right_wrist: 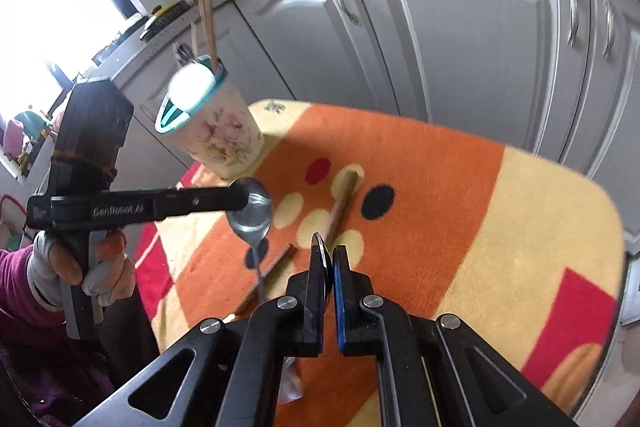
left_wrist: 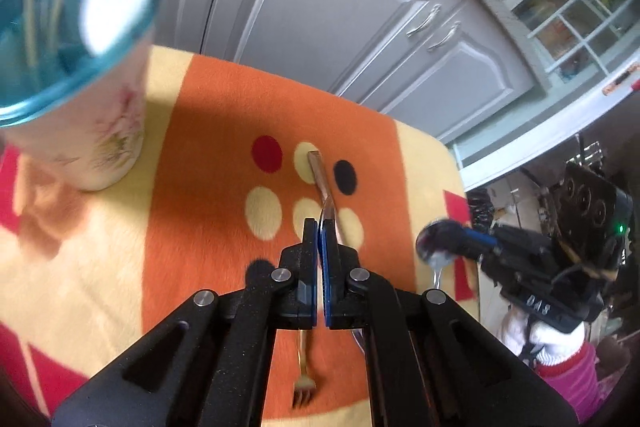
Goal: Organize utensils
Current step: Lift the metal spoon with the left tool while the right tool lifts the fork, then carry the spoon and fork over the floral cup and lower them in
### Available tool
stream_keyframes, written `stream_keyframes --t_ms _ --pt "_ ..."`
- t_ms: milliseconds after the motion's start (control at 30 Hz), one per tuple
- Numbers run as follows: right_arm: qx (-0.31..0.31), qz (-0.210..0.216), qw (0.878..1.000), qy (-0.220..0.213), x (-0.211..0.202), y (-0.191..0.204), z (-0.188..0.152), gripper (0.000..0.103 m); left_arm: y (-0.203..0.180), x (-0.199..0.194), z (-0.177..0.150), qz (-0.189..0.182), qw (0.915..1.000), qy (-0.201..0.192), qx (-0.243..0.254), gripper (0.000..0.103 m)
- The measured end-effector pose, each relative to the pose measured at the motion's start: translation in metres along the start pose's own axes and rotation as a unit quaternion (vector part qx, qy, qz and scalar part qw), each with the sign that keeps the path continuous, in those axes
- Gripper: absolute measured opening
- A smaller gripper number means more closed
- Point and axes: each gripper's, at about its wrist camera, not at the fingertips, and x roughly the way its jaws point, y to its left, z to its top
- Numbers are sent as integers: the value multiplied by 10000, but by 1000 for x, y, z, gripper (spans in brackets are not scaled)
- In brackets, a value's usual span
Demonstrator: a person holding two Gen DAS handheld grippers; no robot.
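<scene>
Grey cabinets [right_wrist: 460, 39] behind our blanket-draped table [right_wrist: 540, 227], floral holder [right_wrist: 216, 135] beside left tool [right_wrist: 244, 197] clamping spoon [right_wrist: 252, 215], right tool [right_wrist: 328, 259] pinching a dark utensil [right_wrist: 323, 257], fork [left_wrist: 304, 383] lying loose.

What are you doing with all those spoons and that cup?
A person is tidying utensils. The left gripper has its fingers shut on a shiny metal spoon, and the right gripper pinches a second metal spoon. A floral cup with a teal rim already holds wooden chopsticks. A gold fork and a brown-handled utensil lie on the orange and yellow cloth.
</scene>
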Motion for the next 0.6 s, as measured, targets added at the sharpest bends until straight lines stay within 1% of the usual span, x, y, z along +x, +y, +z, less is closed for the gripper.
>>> stream_keyframes --t_ms 167,333,400,500,600 --pt "-119 9 9991 -408 -26 24 16 4 2 -46 0 -115 9994 -327 22 0" --pt "-252 110 9972 -701 -35 51 42 4 14 -100 7 -73 9975 -707 11 0" --pt "-345 163 9956 -850 -37 65 57 4 20 -123 12 6 9960 -898 1 0" --pt "-397 202 9932 -1079 -34 84 83 4 32 -160 24 220 9918 -1257 -2 0" --pt "-498 103 9906 -1273 -26 106 109 4 46 -183 36 444 9871 -1535 -50 0"
